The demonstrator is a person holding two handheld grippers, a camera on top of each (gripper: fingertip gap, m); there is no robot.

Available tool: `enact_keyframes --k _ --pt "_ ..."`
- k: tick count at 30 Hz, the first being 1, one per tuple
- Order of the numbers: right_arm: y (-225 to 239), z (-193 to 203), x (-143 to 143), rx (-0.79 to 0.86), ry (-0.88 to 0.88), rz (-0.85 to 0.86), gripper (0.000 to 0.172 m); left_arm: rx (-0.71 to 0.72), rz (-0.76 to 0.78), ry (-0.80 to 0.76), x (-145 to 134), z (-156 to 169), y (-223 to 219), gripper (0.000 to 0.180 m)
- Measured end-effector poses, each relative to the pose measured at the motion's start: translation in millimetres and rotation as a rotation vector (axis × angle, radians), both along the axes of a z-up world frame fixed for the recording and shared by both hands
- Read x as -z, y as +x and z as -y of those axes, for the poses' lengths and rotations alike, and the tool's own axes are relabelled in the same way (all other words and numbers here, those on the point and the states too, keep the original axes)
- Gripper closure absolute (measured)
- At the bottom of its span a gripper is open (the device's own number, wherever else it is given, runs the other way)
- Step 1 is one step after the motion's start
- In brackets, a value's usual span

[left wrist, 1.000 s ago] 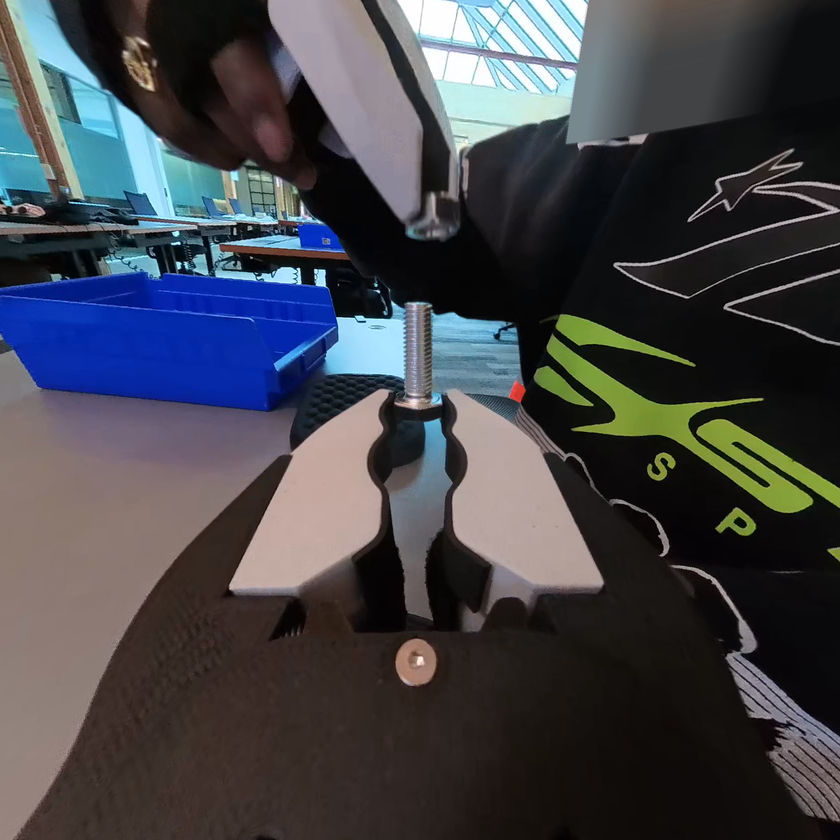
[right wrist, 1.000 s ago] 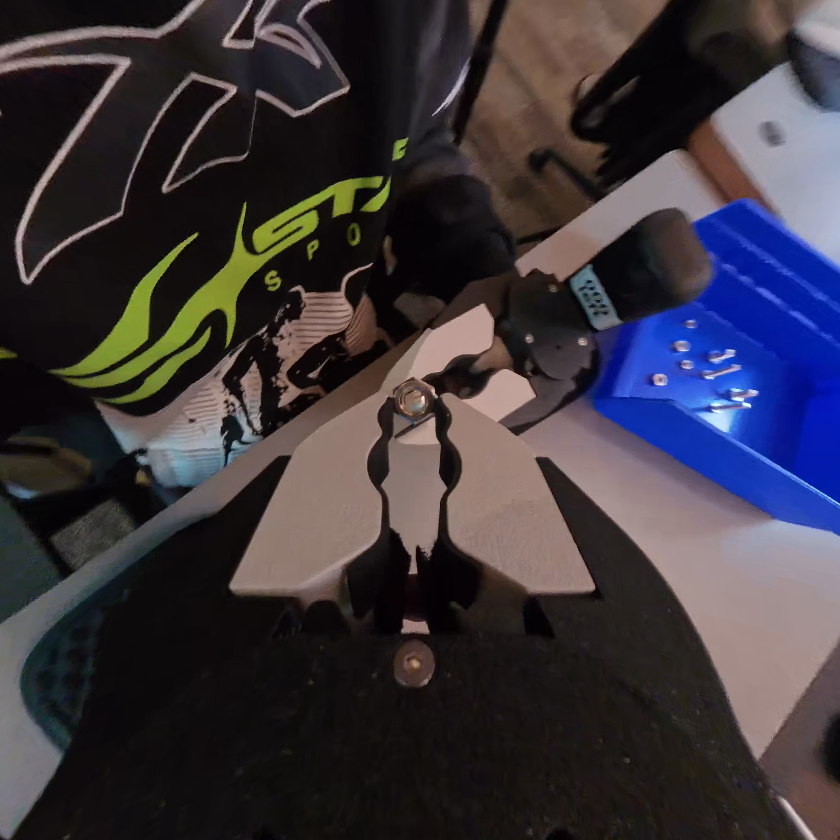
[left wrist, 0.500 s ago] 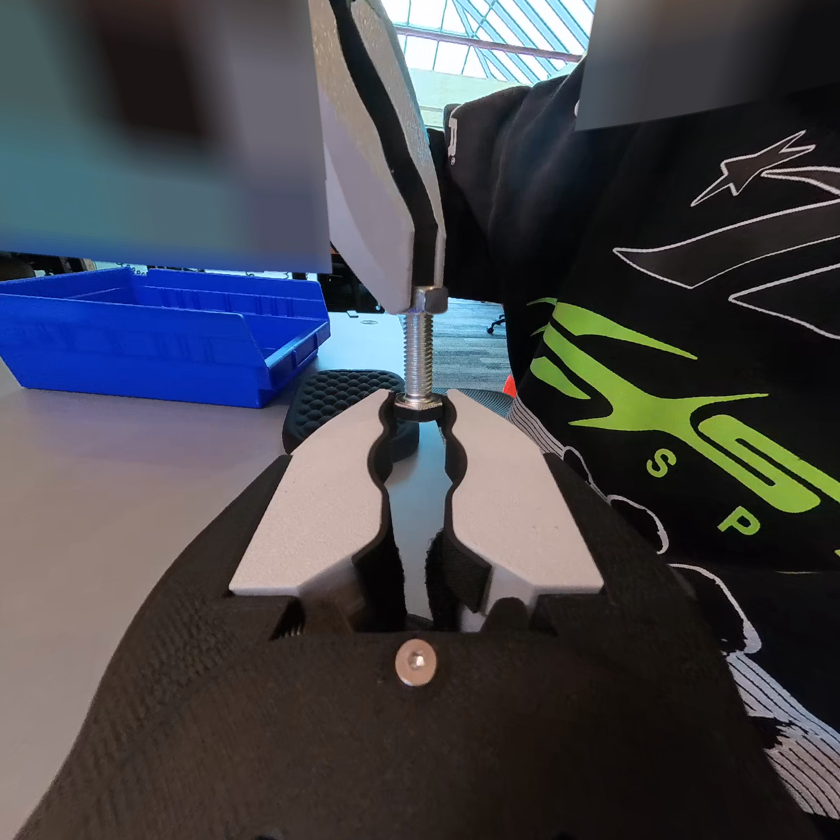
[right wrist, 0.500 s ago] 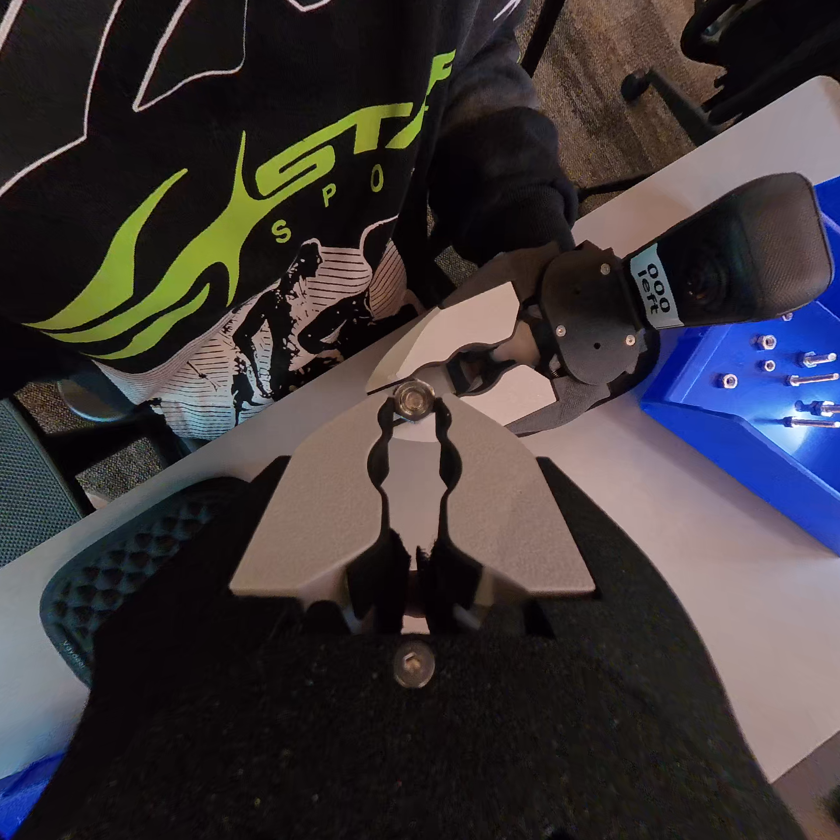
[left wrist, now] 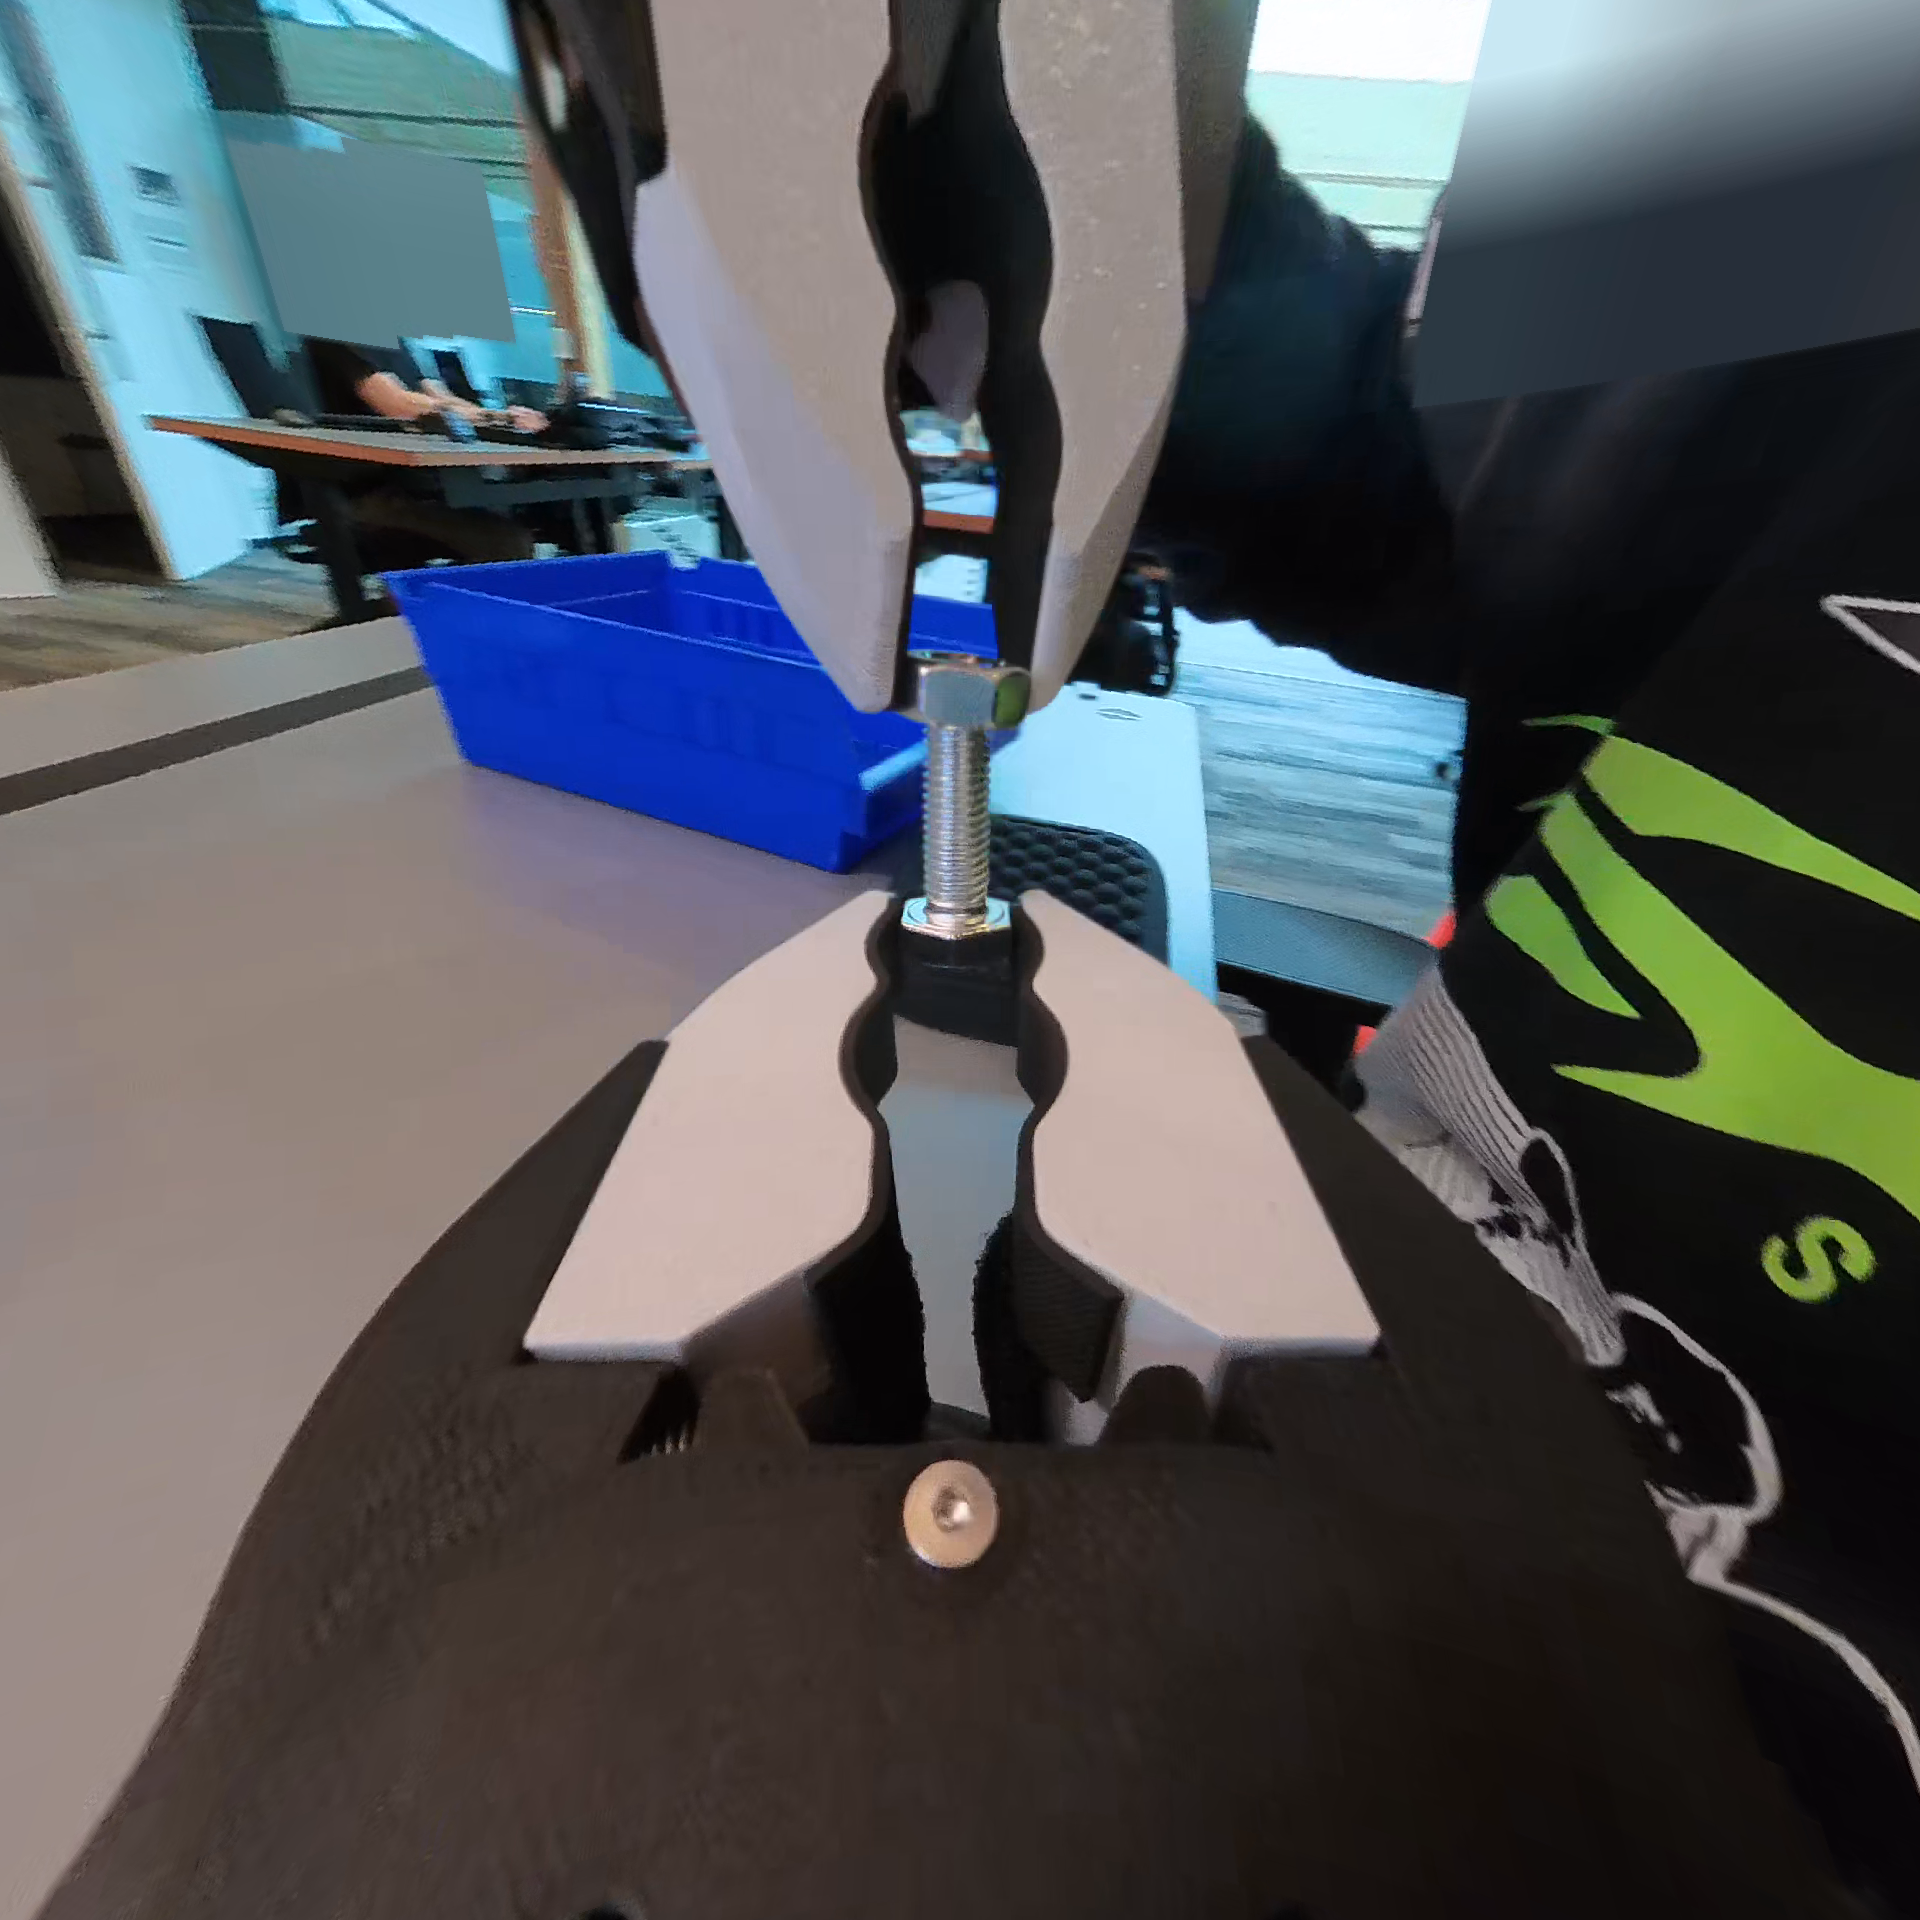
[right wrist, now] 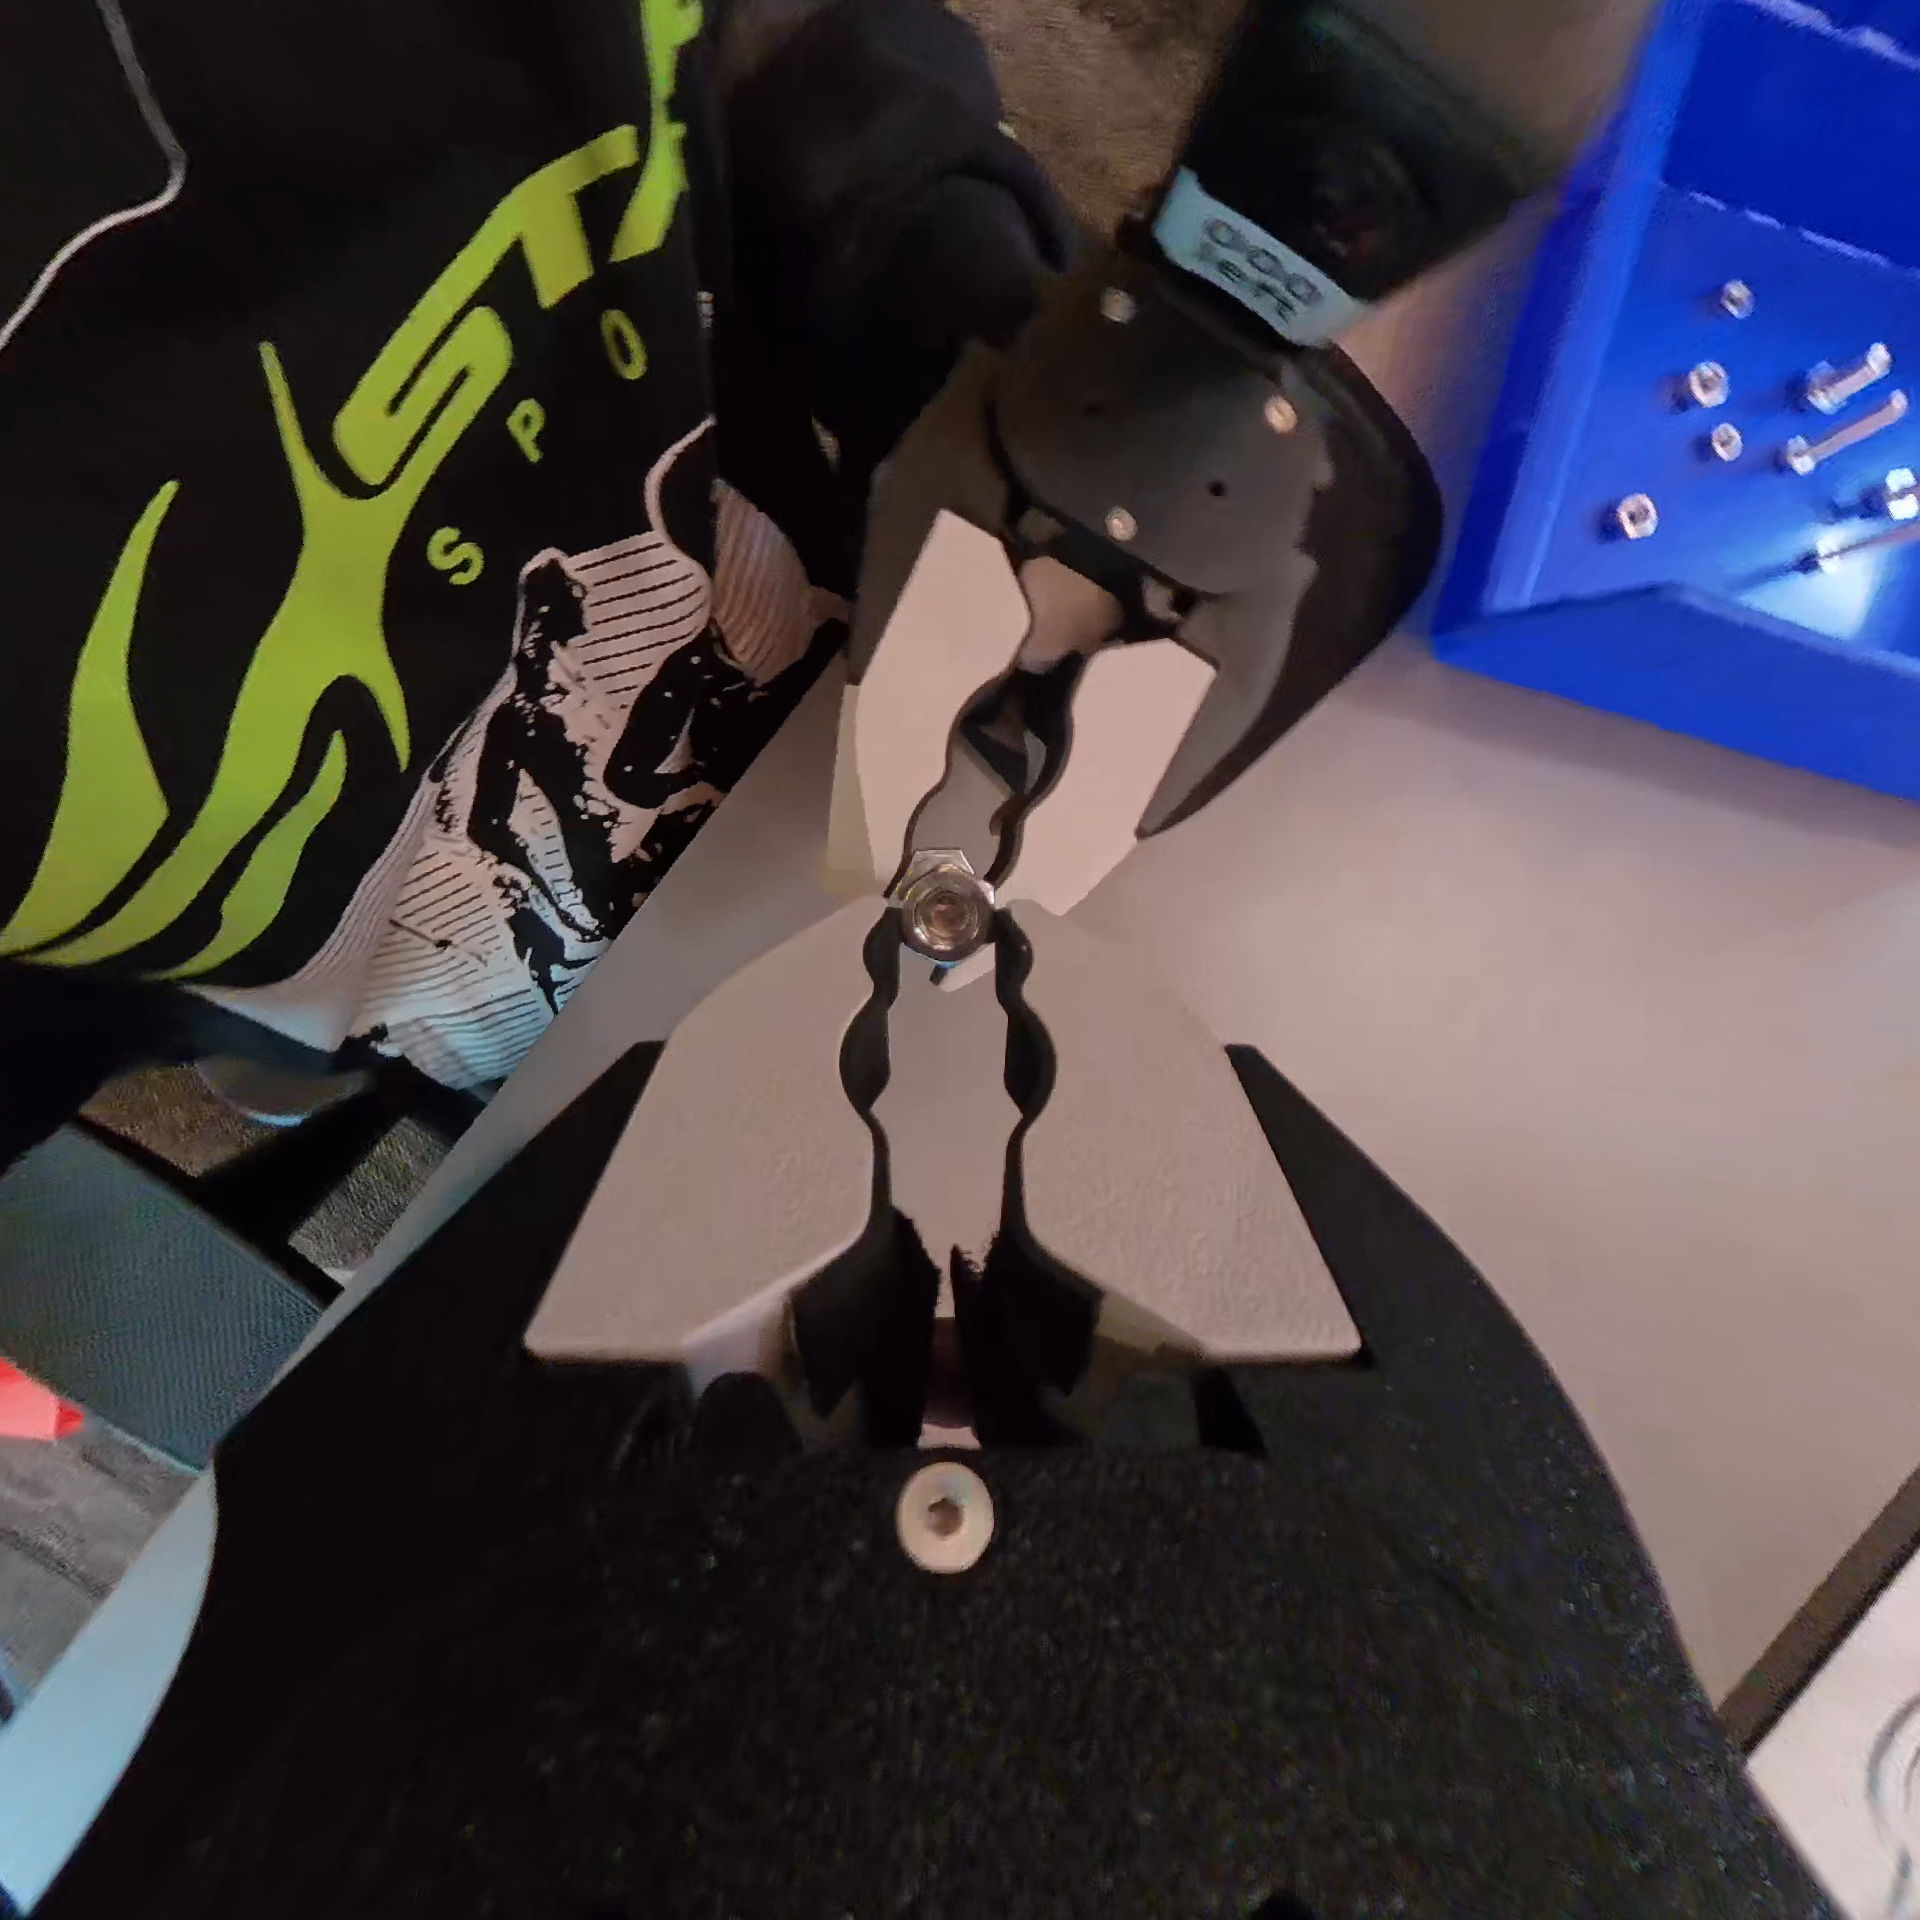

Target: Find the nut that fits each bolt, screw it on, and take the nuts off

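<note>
The left gripper (left wrist: 954,920) lies level just above the table (left wrist: 312,935), clamped on the head of an upright bolt (left wrist: 958,821); the right gripper (left wrist: 961,691) points straight down, pinching a nut (left wrist: 971,698) at the bolt's top

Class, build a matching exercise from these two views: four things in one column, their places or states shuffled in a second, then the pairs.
Things:
1. bolt
2. nut
3. blue bin
4. loose bolts and nuts

Places or states:
A. on the table, behind the claws
B. upright, head clamped in the left claw
C. lying inside the bin
D. at the bolt's tip, gripped by the right claw

Pairs: 1-B, 2-D, 3-A, 4-C
</note>
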State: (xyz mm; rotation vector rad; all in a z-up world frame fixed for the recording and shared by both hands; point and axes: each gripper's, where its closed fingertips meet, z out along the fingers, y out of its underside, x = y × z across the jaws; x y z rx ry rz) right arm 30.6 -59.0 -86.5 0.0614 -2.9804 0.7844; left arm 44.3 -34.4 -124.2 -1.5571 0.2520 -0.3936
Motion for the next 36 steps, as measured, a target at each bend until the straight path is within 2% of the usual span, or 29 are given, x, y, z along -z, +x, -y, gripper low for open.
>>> enact_keyframes --k 6,11,14,19,25,27,30,33,36 --pt "-8 -5 3 0.211 0.021 0.042 0.154 -0.220 -0.051 -0.025 4 -7 -13 0.162" --pt "-13 -9 5 0.401 0.050 0.079 0.154 -0.334 -0.093 -0.038 6 -9 -22 0.162" --pt "-14 -11 8 0.468 0.087 0.094 0.154 -0.356 -0.112 -0.052 9 -11 -23 0.162" --pt "-14 -10 6 0.466 0.092 0.082 0.154 -0.325 -0.097 -0.040 7 -10 -21 0.162" --pt "-16 -10 4 0.469 0.025 0.067 0.127 -0.307 -0.075 -0.025 4 -8 -21 0.162" --pt "-16 -7 0 0.450 -0.072 0.043 0.122 -0.299 -0.033 -0.011 1 -6 -24 0.162" --pt "-21 4 -16 0.459 -0.424 -0.025 0.117 -0.304 0.010 0.016 -4 -3 -30 0.162" --pt "-36 2 -23 0.555 -0.761 -0.139 0.119 -0.316 0.009 0.019 -6 -3 -35 0.162" --pt "-42 2 -17 0.608 -0.951 -0.167 0.127 -0.318 0.015 0.014 -5 -3 -38 0.162"
